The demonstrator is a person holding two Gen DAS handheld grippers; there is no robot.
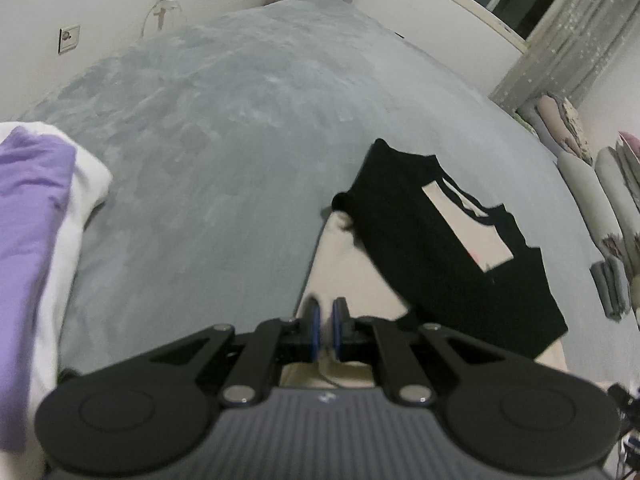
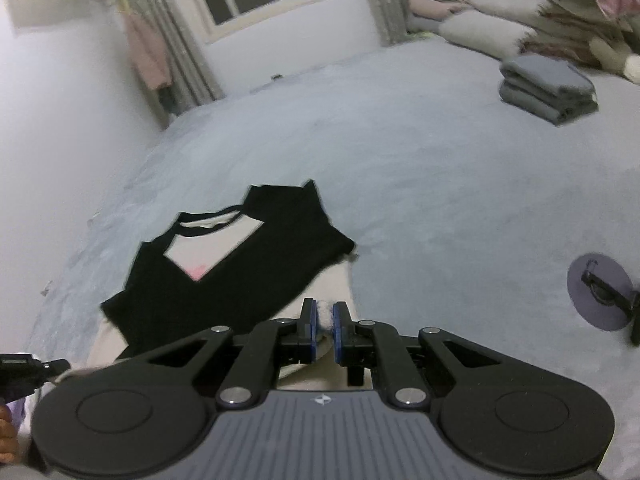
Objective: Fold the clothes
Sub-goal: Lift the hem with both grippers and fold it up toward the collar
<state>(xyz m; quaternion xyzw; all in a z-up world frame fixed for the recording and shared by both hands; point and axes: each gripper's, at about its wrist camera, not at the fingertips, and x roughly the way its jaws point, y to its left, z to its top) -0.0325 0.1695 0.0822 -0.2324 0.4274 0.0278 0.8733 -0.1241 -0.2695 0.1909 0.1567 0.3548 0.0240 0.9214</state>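
Jaws of two grippers on one shirt (image 1: 440, 248)

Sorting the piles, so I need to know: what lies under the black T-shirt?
A cream garment lies under the black T-shirt, showing at its near edge on the grey bedspread. How far it extends beneath is covered.

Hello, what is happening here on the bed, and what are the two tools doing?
A person is folding clothes on a grey bed. Both tools are shut on the near edge of a cream garment: the left tool and the right tool each pinch its cloth. A black shirt with a pale panel lies partly on top of it. A purple and white pile sits aside.
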